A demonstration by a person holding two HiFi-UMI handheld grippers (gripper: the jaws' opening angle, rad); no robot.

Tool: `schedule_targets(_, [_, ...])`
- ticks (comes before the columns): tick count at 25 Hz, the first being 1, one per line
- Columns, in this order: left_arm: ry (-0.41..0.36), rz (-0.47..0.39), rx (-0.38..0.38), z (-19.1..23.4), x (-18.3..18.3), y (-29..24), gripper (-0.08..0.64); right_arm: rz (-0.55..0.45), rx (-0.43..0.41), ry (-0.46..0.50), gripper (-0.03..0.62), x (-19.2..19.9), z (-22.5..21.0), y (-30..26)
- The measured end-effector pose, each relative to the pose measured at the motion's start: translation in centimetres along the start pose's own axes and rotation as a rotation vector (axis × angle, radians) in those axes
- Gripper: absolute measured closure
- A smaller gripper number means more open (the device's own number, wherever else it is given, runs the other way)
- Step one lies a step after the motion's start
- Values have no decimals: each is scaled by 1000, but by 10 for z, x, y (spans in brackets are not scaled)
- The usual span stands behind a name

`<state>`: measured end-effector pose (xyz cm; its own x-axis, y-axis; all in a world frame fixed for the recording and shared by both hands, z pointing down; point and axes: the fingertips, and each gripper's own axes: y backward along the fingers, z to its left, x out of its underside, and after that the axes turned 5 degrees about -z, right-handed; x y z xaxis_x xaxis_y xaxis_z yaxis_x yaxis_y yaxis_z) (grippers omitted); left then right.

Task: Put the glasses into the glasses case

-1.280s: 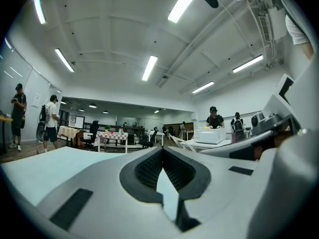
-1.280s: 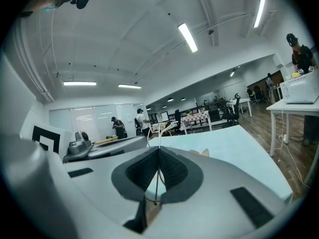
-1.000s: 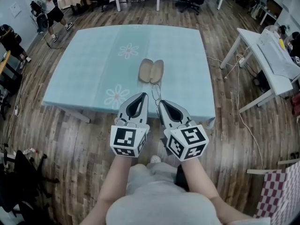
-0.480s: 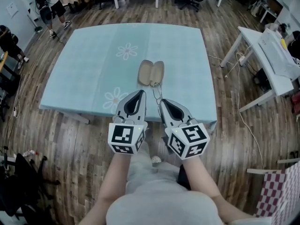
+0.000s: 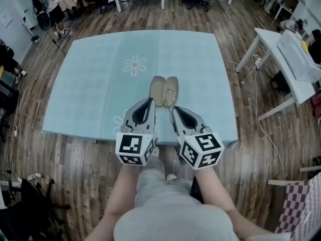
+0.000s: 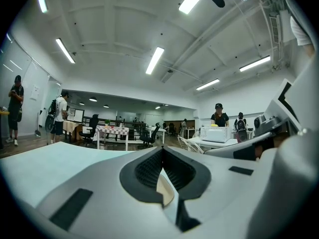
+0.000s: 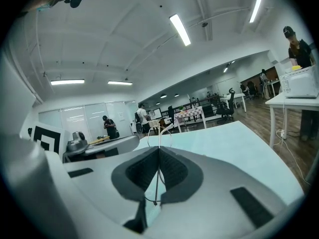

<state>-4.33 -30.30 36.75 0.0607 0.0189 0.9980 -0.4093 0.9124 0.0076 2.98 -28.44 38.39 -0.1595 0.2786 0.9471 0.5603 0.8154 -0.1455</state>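
A tan glasses case [image 5: 159,88] lies open on the light blue tablecloth [image 5: 95,84], its two halves side by side. The thin wire glasses [image 5: 170,95] hang over the case's right half, with my right gripper [image 5: 173,109] shut on one temple. In the right gripper view the wire runs up between the closed pads [image 7: 172,171] to the rims [image 7: 160,133] beyond the right gripper [image 7: 159,148]. My left gripper [image 5: 151,100] is shut and empty, just short of the case's near left edge. In the left gripper view the case [image 6: 165,189] shows tan behind the left gripper [image 6: 162,149].
The table's near edge [image 5: 100,132] lies just under both grippers. A white desk [image 5: 293,59] with cables stands to the right and a checkered chair [image 5: 301,210] at the lower right. People stand by tables at the far left [image 5: 47,4].
Both grippers have moved forward over the table's edge toward the case. The glasses, earlier short of the case, now hang over its right half.
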Motion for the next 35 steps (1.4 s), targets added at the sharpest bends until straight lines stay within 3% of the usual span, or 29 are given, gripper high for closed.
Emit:
schedule_targets(20, [22, 68, 80, 73, 32, -93, 551, 95, 122, -137, 581, 26, -47, -117])
schedule_targets(35, [60, 156, 74, 108, 72, -118, 551, 247, 180, -303, 581, 90, -74, -171])
